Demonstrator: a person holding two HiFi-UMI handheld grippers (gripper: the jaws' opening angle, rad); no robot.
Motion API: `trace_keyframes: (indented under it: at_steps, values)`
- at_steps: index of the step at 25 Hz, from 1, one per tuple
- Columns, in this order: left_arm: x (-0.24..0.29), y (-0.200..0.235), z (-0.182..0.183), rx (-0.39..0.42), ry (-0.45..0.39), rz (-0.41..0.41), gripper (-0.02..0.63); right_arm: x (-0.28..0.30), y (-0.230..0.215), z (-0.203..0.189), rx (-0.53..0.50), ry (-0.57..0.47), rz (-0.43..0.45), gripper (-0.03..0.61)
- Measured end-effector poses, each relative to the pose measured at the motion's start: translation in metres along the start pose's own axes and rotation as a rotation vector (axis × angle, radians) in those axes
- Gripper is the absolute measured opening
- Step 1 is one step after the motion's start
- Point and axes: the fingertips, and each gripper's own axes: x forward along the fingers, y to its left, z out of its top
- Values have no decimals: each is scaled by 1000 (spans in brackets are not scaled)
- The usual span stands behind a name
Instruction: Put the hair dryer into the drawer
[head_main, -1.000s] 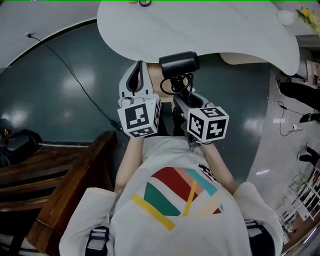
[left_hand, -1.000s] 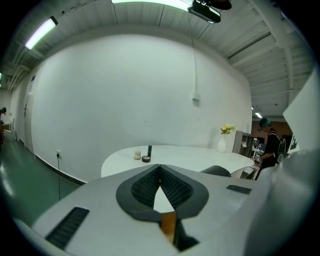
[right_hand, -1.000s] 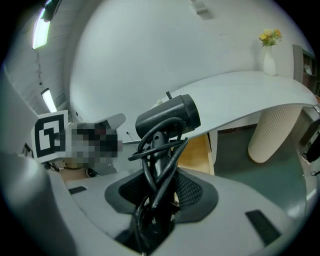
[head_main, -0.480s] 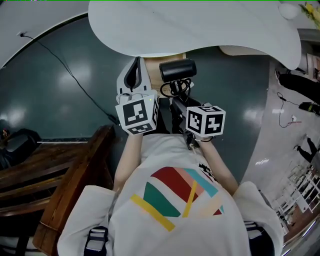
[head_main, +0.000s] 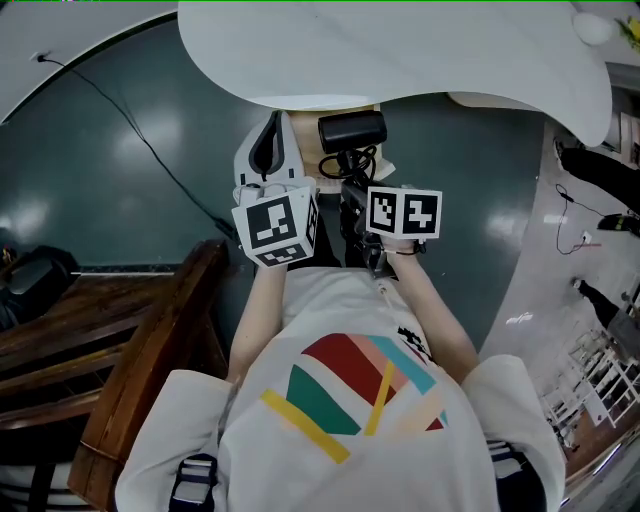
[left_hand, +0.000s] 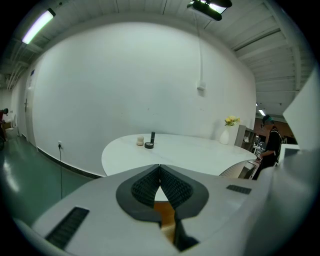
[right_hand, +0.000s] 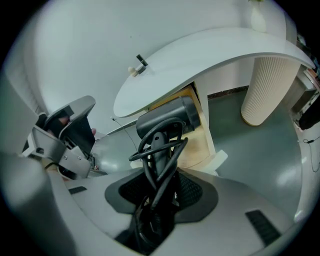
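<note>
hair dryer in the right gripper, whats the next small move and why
Probably lower the right gripper slightly and forward, toward the drawer. Its jaws are clamped on the handle and wrapped cord of the hair dryer. The barrel lines up with the drawer's pale wooden inside under the white table, but does not look to be resting in it yet.

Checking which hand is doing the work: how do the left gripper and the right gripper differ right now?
The left gripper's jaws are together with nothing between them; the right gripper's jaws are clamped on the hair dryer's handle. The left gripper looks out over the white table; the right gripper tilts down toward the wooden drawer. Both carry a marker cube.
</note>
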Motion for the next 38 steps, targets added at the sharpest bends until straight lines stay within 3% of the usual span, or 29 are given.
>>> trace_keyframes:
  at_steps: [9,16,26,31,38]
  values:
    - [11,18,-2,-19,16,19,17,37,-9,26,41,70,-30,160]
    - [27,24,-5,-26,37,36,17,59,-13,54,1,86,-48,160]
    - [37,37,-10,-31,58,57,17,86,-8,95,-66,-51,-27,160]
    - [36,39,-12,-34,50,62,17,100,-7,108,-158,-125,-60,160]
    - [36,42,-24,-17,58,46,17,127,-10,106,-193,-162,-89,160]
